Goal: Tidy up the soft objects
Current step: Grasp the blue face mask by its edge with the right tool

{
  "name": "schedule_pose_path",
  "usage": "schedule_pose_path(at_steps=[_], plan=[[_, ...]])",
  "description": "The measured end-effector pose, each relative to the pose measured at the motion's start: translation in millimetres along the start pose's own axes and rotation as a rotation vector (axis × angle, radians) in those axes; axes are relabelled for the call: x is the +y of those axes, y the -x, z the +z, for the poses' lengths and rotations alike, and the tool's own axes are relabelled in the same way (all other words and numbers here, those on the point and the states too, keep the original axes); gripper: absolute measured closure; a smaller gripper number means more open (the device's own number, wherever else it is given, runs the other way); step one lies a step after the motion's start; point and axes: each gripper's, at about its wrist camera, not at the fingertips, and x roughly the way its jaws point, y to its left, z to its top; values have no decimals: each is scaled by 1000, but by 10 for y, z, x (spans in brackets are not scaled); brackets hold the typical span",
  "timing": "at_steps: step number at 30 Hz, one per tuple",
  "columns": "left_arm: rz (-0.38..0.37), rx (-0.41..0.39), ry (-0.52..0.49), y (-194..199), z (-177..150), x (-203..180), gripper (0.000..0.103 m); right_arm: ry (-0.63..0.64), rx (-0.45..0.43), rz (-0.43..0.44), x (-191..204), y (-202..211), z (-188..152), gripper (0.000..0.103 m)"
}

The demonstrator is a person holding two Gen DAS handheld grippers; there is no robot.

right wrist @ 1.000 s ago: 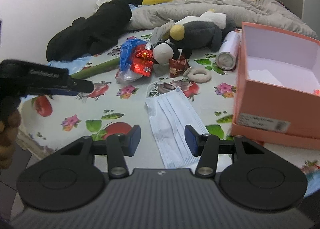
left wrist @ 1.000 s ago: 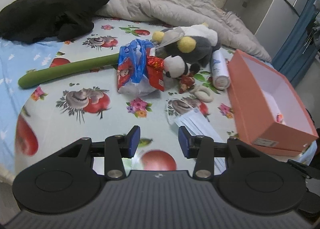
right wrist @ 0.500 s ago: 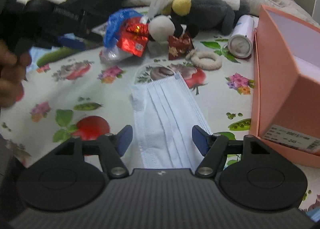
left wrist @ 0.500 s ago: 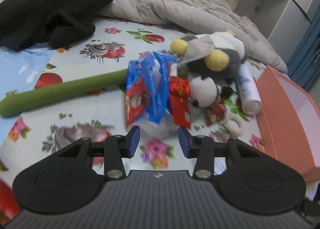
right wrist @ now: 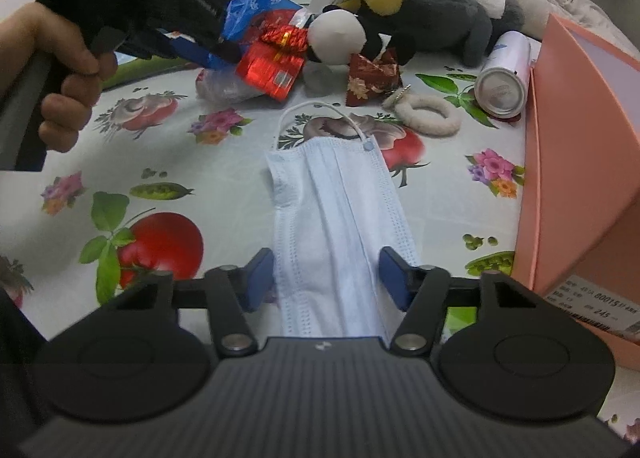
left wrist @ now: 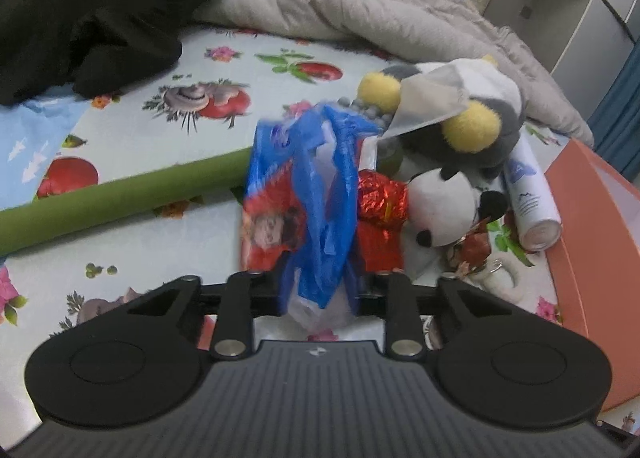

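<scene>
Between the left gripper (left wrist: 318,290) pads — crumpled blue bag (left wrist: 320,194)

Each tongs unit has a matte black plastic body: a ribbed central plate bearing a small white logo, flanked by two rounded lobes with shallow circular recesses. Two black link arms pivot on silver screws. The right tongs (right wrist: 326,278) carry blue fingertip pads (right wrist: 260,273); the left tongs (left wrist: 318,290) show the same build. At upper left of the right view, a bare hand (right wrist: 66,70) grips a black handle with white lettering.
</scene>
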Motion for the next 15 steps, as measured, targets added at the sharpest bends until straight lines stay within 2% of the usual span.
schedule_pose_path(at_steps=[2, 4, 6, 10, 15], plan=[[-13, 7, 8, -21, -23, 20, 86, 4, 0, -3, -3, 5, -3, 51], [-10, 2, 6, 8, -41, 7, 90, -3, 2, -7, -7, 15, 7, 74], [-6, -7, -7, 74, -61, -21, 92, -8, 11, -17, -17, 15, 33, 89], [7, -25, -26, 283, -113, -53, 95, -48, 11, -15, -65, 41, 78, 95], [13, -38, -14, 617, -215, -14, 96, -99, -22, -12, -100, 191, 113, 95]])
